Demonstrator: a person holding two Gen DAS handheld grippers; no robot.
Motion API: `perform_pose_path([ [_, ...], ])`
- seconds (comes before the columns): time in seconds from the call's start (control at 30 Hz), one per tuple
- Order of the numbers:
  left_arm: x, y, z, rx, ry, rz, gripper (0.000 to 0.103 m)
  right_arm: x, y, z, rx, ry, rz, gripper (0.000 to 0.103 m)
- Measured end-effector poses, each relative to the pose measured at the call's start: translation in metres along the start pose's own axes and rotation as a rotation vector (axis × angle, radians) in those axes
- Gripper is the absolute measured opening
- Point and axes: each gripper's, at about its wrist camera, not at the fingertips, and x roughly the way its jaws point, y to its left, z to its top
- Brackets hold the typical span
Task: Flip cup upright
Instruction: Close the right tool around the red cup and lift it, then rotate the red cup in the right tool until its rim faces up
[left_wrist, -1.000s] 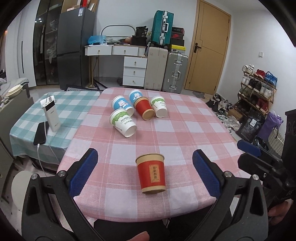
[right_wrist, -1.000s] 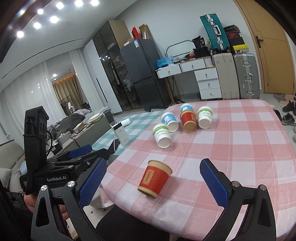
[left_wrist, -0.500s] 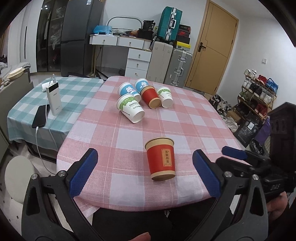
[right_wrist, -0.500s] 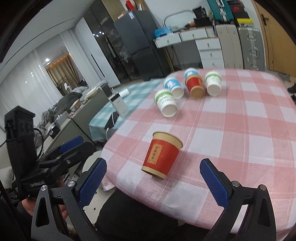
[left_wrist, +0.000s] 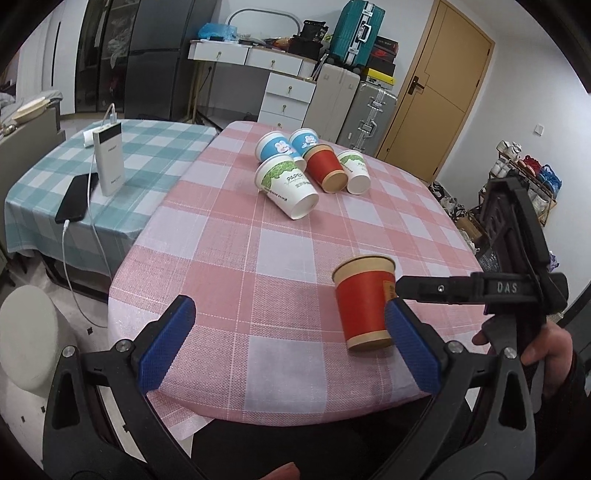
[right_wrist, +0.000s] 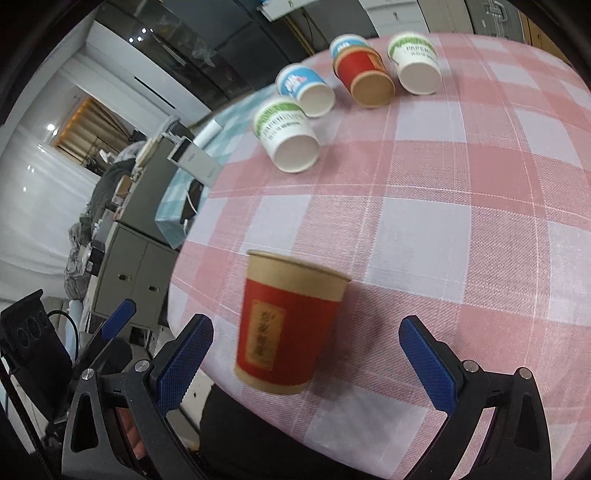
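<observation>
I bring my right claw (right_wrist: 304, 365), spread wide, up around the red paper cup (right_wrist: 286, 325) standing mouth-down near the table's (left_wrist: 236, 258) front edge. My left claw (left_wrist: 288, 349) hangs released beside it. Next, I judge, comes closing on the cup's wall before turning it over.

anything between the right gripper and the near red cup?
Nothing visible. The near red cup stands alone on the pink checked tablecloth, in line with the open right gripper, its fingers either side with gaps. The other cups lie far behind it. The left gripper is open off to the side.
</observation>
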Motion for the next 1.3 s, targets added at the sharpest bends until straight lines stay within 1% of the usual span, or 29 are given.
perform_pose_path([
  [0.03, 0.004, 0.002, -0.001, -0.007, 0.009, -0.007, 0.102, 0.002, -0.002, 0.004, -0.003, 0.004, -0.009, 0.103],
  [0.1, 0.013, 0.004, -0.001, -0.010, 0.026, -0.022, 0.102, 0.008, -0.008, 0.010, -0.002, 0.040, -0.011, 0.103],
  [0.2, 0.026, 0.003, -0.003, 0.000, 0.042, -0.022, 0.102, 0.022, -0.014, 0.020, 0.025, 0.117, 0.031, 0.103],
  [0.3, 0.037, 0.004, -0.003, -0.006, 0.055, -0.036, 0.102, 0.028, -0.016, 0.029, 0.037, 0.150, 0.056, 0.103],
  [0.47, 0.052, 0.007, -0.002, -0.013, 0.079, -0.040, 0.102, 0.037, -0.017, 0.041, 0.067, 0.211, 0.122, 0.102],
  [0.53, 0.057, 0.007, -0.001, -0.012, 0.090, -0.041, 0.102, 0.039, -0.014, 0.043, 0.065, 0.234, 0.118, 0.097],
  [0.63, 0.063, 0.009, 0.002, -0.007, 0.095, -0.045, 0.102, 0.045, -0.004, 0.042, 0.040, 0.277, 0.120, 0.093],
  [0.77, 0.067, 0.013, 0.009, -0.023, 0.091, -0.051, 0.102, 0.055, 0.002, 0.042, 0.031, 0.307, 0.116, 0.085],
  [0.83, 0.067, 0.014, 0.011, -0.021, 0.084, -0.050, 0.102, 0.062, 0.003, 0.044, 0.035, 0.318, 0.121, 0.079],
  [0.87, 0.068, 0.014, 0.012, -0.021, 0.083, -0.051, 0.102, 0.064, 0.003, 0.045, 0.035, 0.324, 0.122, 0.069],
  [0.9, 0.069, 0.014, 0.012, -0.022, 0.085, -0.055, 0.102, 0.065, 0.003, 0.045, 0.038, 0.328, 0.133, 0.068],
  [1.0, 0.070, 0.014, 0.011, -0.024, 0.095, -0.056, 0.102, 0.057, -0.007, 0.050, 0.068, 0.274, 0.145, 0.065],
  [1.07, 0.072, 0.015, 0.010, -0.030, 0.101, -0.055, 0.102, 0.039, -0.017, 0.056, 0.080, 0.211, 0.149, 0.064],
  [1.17, 0.076, 0.014, 0.010, -0.029, 0.108, -0.050, 0.102, 0.005, -0.026, 0.063, 0.052, 0.086, 0.134, 0.064],
  [1.2, 0.078, 0.012, 0.010, -0.028, 0.112, -0.050, 0.102, -0.009, -0.027, 0.064, 0.032, 0.030, 0.117, 0.064],
  [1.23, 0.080, 0.010, 0.011, -0.027, 0.118, -0.052, 0.102, -0.018, -0.028, 0.064, 0.014, -0.002, 0.107, 0.064],
  [1.3, 0.086, 0.006, 0.012, -0.023, 0.137, -0.059, 0.102, -0.041, -0.031, 0.063, -0.031, -0.112, 0.057, 0.064],
])
